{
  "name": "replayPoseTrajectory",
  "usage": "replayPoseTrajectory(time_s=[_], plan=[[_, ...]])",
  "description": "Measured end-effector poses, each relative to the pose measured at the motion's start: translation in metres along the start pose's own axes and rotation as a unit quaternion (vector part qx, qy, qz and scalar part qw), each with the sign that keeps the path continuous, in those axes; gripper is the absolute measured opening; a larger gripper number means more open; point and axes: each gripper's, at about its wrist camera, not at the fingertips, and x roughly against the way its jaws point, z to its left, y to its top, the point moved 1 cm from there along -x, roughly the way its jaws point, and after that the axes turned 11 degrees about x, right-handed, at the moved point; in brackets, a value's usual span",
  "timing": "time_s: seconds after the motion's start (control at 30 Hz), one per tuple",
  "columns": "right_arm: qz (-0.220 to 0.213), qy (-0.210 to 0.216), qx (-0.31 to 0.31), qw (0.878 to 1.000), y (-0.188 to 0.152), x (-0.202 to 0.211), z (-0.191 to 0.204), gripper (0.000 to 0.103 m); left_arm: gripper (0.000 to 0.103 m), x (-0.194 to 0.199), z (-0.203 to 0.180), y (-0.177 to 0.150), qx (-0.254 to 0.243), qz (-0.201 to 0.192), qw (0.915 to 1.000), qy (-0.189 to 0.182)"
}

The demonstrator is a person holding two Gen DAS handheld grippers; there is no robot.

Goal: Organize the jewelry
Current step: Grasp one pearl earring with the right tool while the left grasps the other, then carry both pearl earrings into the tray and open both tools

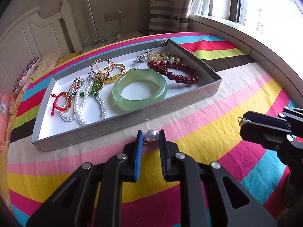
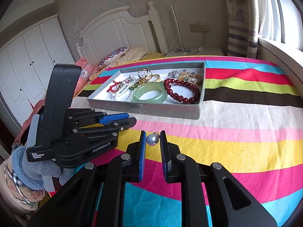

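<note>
My left gripper [image 1: 150, 135] is shut on a white pearl drop [image 1: 152, 133] with a small gold loop, just in front of the grey tray's near wall [image 1: 132, 121]. In the right wrist view my right gripper [image 2: 153, 135] is shut on a second pearl drop [image 2: 152, 138], above the yellow stripe. The tray holds a green jade bangle [image 1: 140, 92], a dark red bead bracelet [image 1: 176, 71], gold bangles [image 1: 108, 70], a pearl necklace [image 1: 85, 104] and a red cord bracelet [image 1: 60, 100]. The right gripper [image 1: 244, 122] shows at the right edge, the left gripper [image 2: 132, 120] to the left.
A striped bedspread [image 2: 236, 143] lies under everything. Pillows [image 2: 117, 55] and a white headboard [image 2: 121, 32] stand behind the tray, with a window sill [image 1: 236, 32] along the right. A gloved hand [image 2: 37, 168] holds the left gripper.
</note>
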Motion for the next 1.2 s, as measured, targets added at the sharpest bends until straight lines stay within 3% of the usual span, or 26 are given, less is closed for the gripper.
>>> replayPoseTrajectory(time_s=[0.47, 1.2], plan=[[0.010, -0.006, -0.012, 1.000, -0.001, -0.003, -0.006, 0.016, 0.016, 0.005, 0.012, -0.001, 0.030, -0.014, 0.9994, -0.014], [0.001, -0.026, 0.003, 1.000, 0.000, 0.002, 0.000, 0.016, 0.016, 0.033, 0.021, -0.006, 0.060, -0.070, 0.9954, -0.029]])
